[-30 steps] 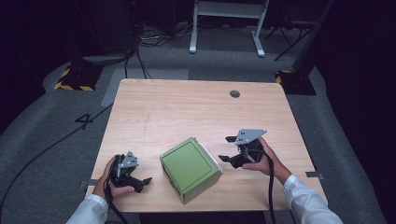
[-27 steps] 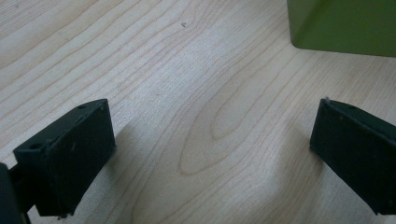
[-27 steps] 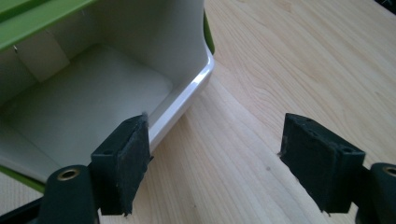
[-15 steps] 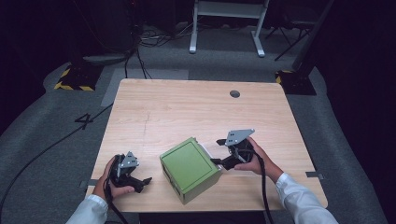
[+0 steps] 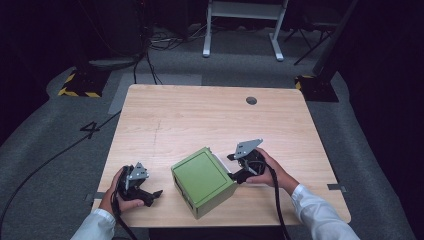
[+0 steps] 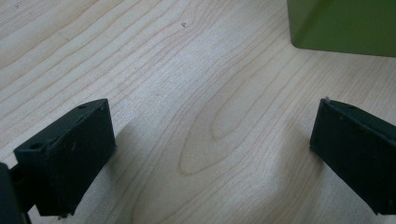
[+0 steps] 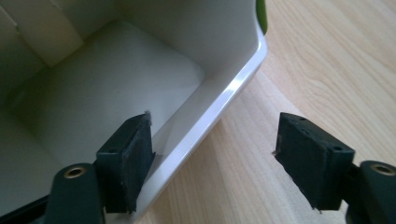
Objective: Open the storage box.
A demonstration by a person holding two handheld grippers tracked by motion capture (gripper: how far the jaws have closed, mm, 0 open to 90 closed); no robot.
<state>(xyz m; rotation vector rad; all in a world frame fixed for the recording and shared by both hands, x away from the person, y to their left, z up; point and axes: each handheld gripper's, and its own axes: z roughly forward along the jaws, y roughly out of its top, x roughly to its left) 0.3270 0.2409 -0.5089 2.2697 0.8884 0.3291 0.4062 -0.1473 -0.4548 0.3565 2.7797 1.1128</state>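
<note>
My right tongs [image 5: 234, 166] gape astride the green box's [image 5: 202, 180] thin white rim [image 7: 219, 109] — light, stiff, slick, I'd judge; left tongs [image 5: 150, 192] idle open.

A white frame [image 5: 243, 25] stands on grey floor [image 5: 45, 130] beyond the table [image 5: 200, 120].

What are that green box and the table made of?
The green box looks like smooth plastic or coated card: matte green outside, and the right gripper view shows a glossy white rim. The table appears to be pale wood or laminate, with visible grain.
</note>
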